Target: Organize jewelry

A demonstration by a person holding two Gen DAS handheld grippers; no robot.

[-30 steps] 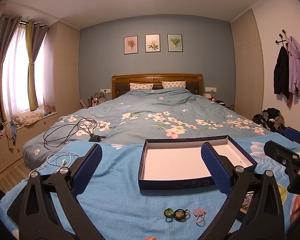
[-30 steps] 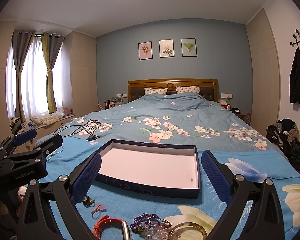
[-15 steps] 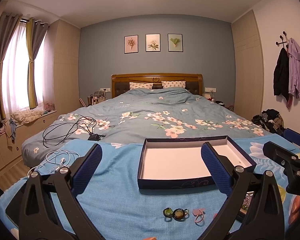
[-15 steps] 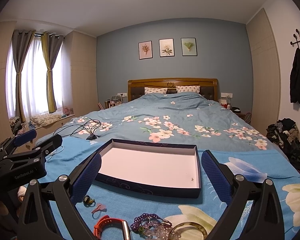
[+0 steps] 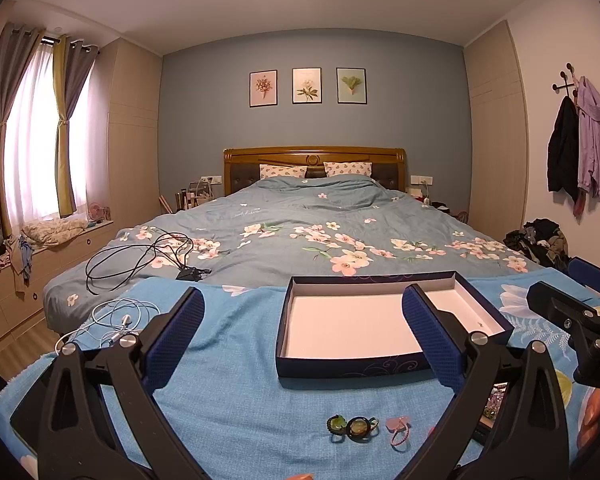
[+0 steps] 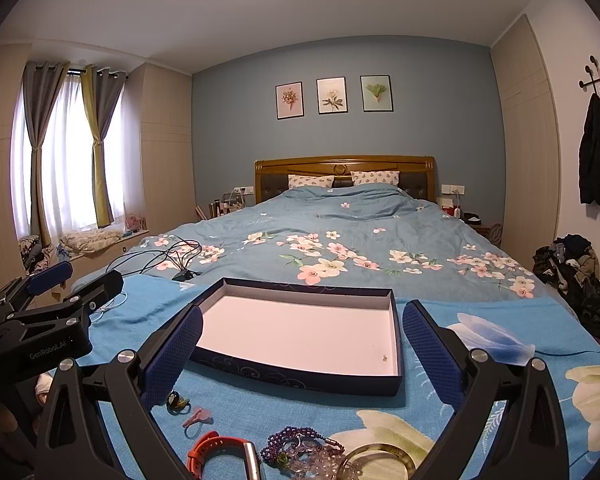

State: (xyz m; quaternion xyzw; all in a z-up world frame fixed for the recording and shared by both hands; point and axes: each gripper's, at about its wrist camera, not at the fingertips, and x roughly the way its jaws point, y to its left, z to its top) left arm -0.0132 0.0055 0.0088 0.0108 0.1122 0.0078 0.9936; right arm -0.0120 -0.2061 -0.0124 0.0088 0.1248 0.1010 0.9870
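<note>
A shallow dark blue box (image 5: pixel 356 368) (image 6: pixel 300 376) with a white bottom lies on the blue cloth at the foot of the bed, with nothing in it but a tiny speck. In front of it lie a green hair tie (image 5: pixel 352 428) (image 6: pixel 177 400) and a pink clip (image 5: pixel 398 430) (image 6: pixel 198 418). The right wrist view also shows an orange band (image 6: pixel 216 454), purple beads (image 6: pixel 296 446) and a gold bangle (image 6: pixel 374 464) at the bottom. My left gripper (image 5: pixel 302 340) and my right gripper (image 6: pixel 302 350) both hang open above the cloth, holding nothing.
Black cables (image 5: pixel 140 256) and white earphones (image 5: pixel 116 316) lie on the bed to the left. The flowered quilt (image 5: pixel 320 232) stretches behind the box. Clothes are piled on the floor at the right (image 6: pixel 576 276). The other gripper's black frame (image 6: pixel 40 328) stands at the left.
Both views have barely shifted. Nothing was picked up or moved.
</note>
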